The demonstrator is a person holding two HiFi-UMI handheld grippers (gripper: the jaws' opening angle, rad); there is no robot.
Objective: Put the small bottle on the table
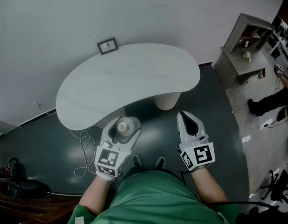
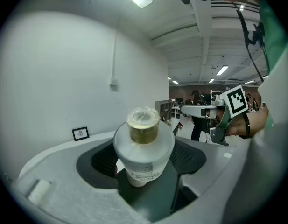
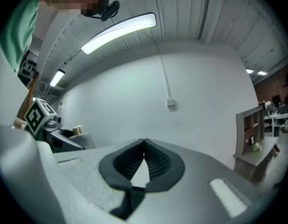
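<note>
The small bottle (image 1: 127, 124), white-bodied with a gold neck and a clear cap, stands upright between the jaws of my left gripper (image 1: 123, 130), whose pads press its sides. It hangs over the dark floor just off the near edge of the white kidney-shaped table (image 1: 125, 73). In the left gripper view the bottle (image 2: 144, 148) fills the gap of the left gripper (image 2: 144, 160). My right gripper (image 1: 183, 115) is held to the right of it, near the table's pedestal (image 1: 167, 101). Its jaws are shut with nothing between them, and the tips touch in the right gripper view (image 3: 144, 143).
A small framed picture (image 1: 107, 45) stands at the table's far edge by the wall. A white cable (image 1: 83, 148) lies looped on the floor at left. A grey shelf unit (image 1: 246, 45) stands at the right, with a person's legs (image 1: 267, 104) beyond it.
</note>
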